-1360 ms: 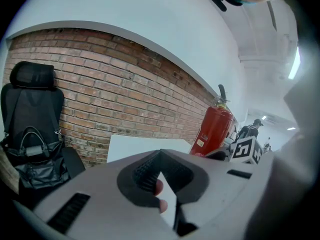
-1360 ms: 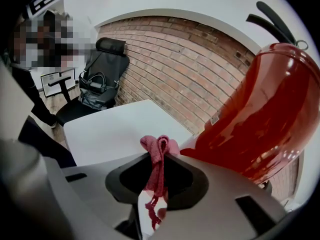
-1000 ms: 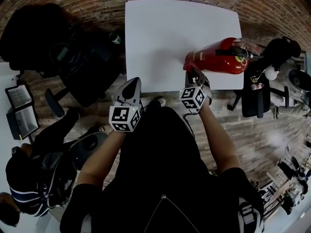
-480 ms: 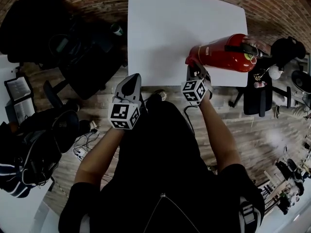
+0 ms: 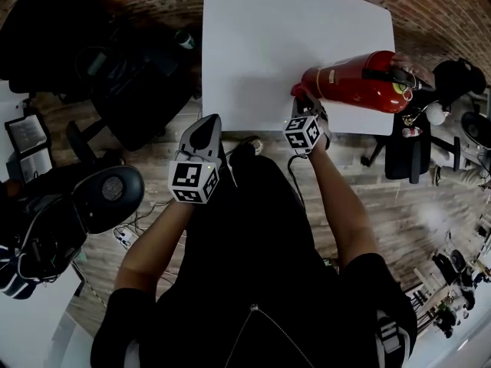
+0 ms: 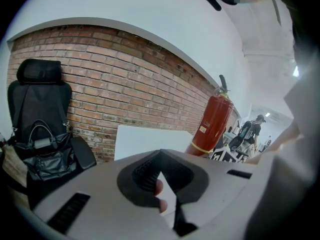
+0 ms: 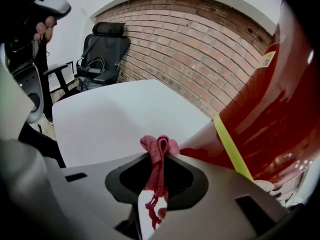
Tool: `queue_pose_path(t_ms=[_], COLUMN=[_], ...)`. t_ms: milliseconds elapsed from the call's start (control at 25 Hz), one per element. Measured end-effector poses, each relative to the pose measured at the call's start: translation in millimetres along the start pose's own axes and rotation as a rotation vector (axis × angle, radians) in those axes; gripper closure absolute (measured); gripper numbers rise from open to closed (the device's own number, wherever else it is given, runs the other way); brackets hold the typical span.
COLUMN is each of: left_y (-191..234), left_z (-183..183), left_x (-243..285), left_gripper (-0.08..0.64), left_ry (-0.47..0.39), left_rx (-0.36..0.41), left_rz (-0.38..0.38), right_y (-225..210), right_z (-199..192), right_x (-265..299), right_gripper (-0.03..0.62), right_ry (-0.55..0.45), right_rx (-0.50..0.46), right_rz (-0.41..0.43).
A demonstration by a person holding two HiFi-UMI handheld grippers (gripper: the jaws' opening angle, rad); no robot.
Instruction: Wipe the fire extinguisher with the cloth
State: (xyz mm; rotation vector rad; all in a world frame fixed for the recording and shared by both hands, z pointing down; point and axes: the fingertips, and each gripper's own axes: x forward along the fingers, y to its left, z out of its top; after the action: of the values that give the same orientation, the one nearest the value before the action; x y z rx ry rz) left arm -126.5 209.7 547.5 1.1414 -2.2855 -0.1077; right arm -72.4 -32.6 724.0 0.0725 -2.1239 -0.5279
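Observation:
A red fire extinguisher (image 5: 359, 81) with a yellow band stands at the right side of the white table (image 5: 261, 44). In the right gripper view its body (image 7: 272, 109) fills the right side. My right gripper (image 5: 305, 103) is shut on a small pink-red cloth (image 7: 158, 154), held at the extinguisher's lower end; I cannot tell whether the cloth touches it. My left gripper (image 5: 207, 125) hangs off the table's near-left corner, shut with nothing in it (image 6: 160, 155). From there the extinguisher (image 6: 212, 126) shows upright to the right.
A black office chair with a bag (image 6: 40, 129) stands left of the table by the brick wall (image 6: 125, 89). Another dark chair (image 5: 403, 156) is at the table's right. A person with dark gear (image 5: 84, 205) is at the left on the wooden floor.
My right gripper with the cloth has crept a little forward toward the extinguisher's lower end. The person at the left has shifted lower in the head view. My left gripper has barely moved.

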Motion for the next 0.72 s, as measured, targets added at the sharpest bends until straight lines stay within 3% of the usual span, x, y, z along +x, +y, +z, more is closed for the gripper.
queue_pose_path(t_ms=[480, 720], left_y=[9.1, 7.4], left_z=[-4.5, 21.5], left_x=[-9.5, 4.6], left_gripper=[0.532, 0.532], left_ry=[0.022, 0.004], left_rx=[0.002, 0.048], left_rz=[0.022, -0.028], right_y=[13.1, 11.6], right_z=[-13.5, -9.4], right_x=[31.2, 26.3], right_gripper=[0.505, 0.505], right_ry=[0.049, 0.048], right_rx=[0.061, 0.095], right_rz=[0.021, 0.03])
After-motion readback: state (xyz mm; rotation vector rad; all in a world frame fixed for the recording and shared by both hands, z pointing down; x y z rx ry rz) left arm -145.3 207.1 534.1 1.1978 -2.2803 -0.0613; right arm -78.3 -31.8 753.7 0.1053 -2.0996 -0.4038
